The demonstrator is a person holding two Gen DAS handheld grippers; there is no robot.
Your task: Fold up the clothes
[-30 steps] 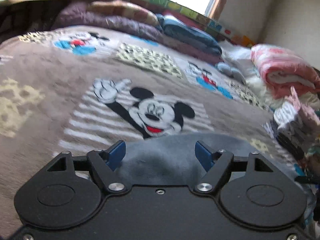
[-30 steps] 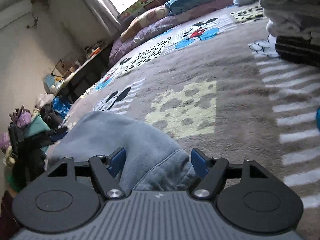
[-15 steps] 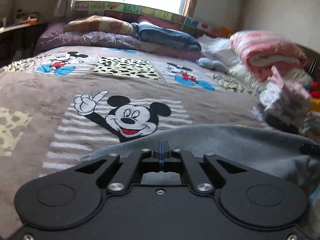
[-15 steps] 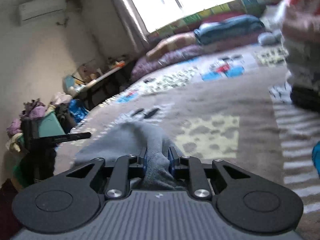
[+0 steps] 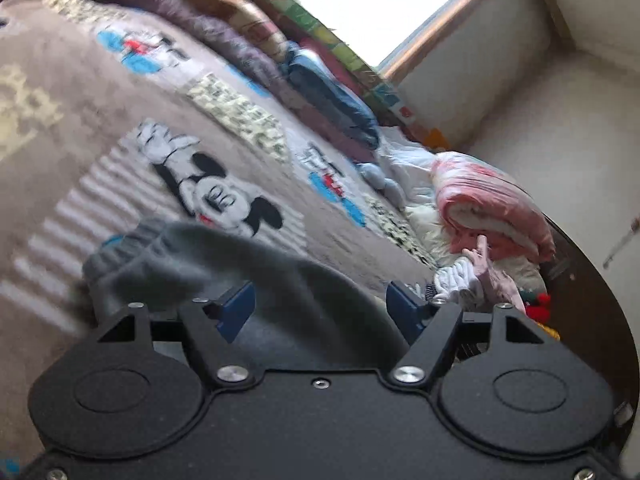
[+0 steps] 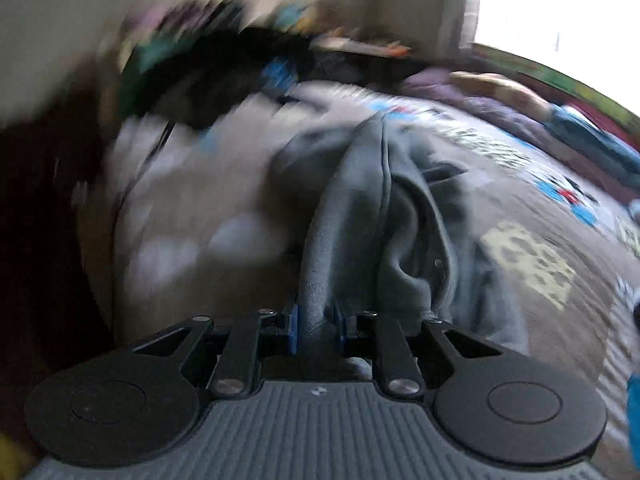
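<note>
A grey sweatshirt [image 5: 248,276] lies bunched on the brown cartoon-mouse blanket [image 5: 80,148] of the bed. My left gripper [image 5: 320,310] is open just above it, blue pads [image 5: 236,310] spread wide with grey cloth lying between and below them. In the right wrist view the same grey sweatshirt [image 6: 360,208] stretches away in a long fold, and my right gripper [image 6: 316,326] is shut on its near edge, the cloth pinched between the blue pads. The right wrist view is heavily blurred by motion.
A rolled pink quilt [image 5: 492,208] and a stack of folded clothes [image 5: 472,280] sit at the bed's right side. Pillows and folded bedding [image 5: 320,96] line the window end. Dark cluttered furniture [image 6: 224,60] stands past the bed's left edge.
My left gripper was shut on the sweatshirt half a second ago and has opened, letting it go. My right gripper stays shut on the cloth and has swung left, pulling the fabric along.
</note>
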